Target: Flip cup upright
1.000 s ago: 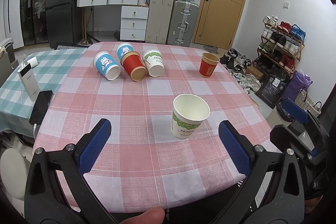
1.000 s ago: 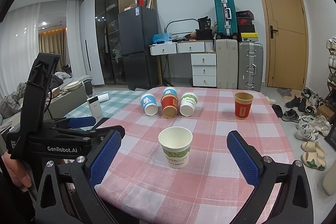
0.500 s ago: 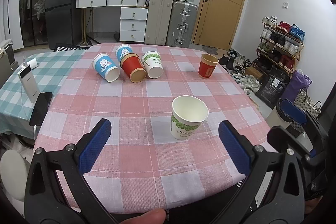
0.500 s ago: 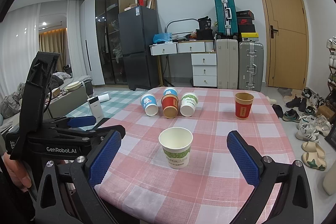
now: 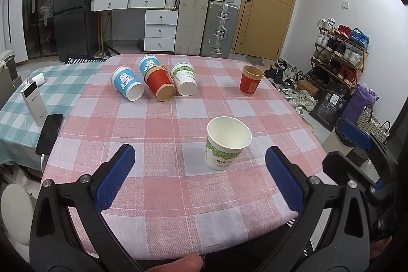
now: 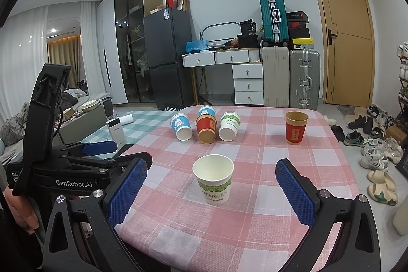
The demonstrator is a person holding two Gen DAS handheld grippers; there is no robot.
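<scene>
A white paper cup with green print [image 5: 227, 143] [image 6: 213, 178] stands upright near the front of the pink checked table [image 5: 163, 124]. A red cup [image 5: 251, 80] [image 6: 295, 128] stands upright at the far right. Several cups lie on their sides at the back: a blue one [image 5: 127, 84] [image 6: 181, 126], a second blue one [image 5: 148, 63] behind, a red one [image 5: 160, 85] [image 6: 206, 129], a white-green one [image 5: 184, 82] [image 6: 228, 126]. My left gripper [image 5: 200, 170] is open and empty, short of the near cup. My right gripper [image 6: 211, 182] is open and empty, its fingers either side of that cup but nearer than it.
A white power bank [image 5: 33, 103] and a black phone [image 5: 49, 133] lie on the teal checked cloth at the left. The left gripper's body [image 6: 63, 170] shows in the right wrist view. Suitcases, drawers and a shoe rack [image 5: 339, 52] stand beyond the table.
Both views have shifted slightly; the cups have not moved and both grippers stay open.
</scene>
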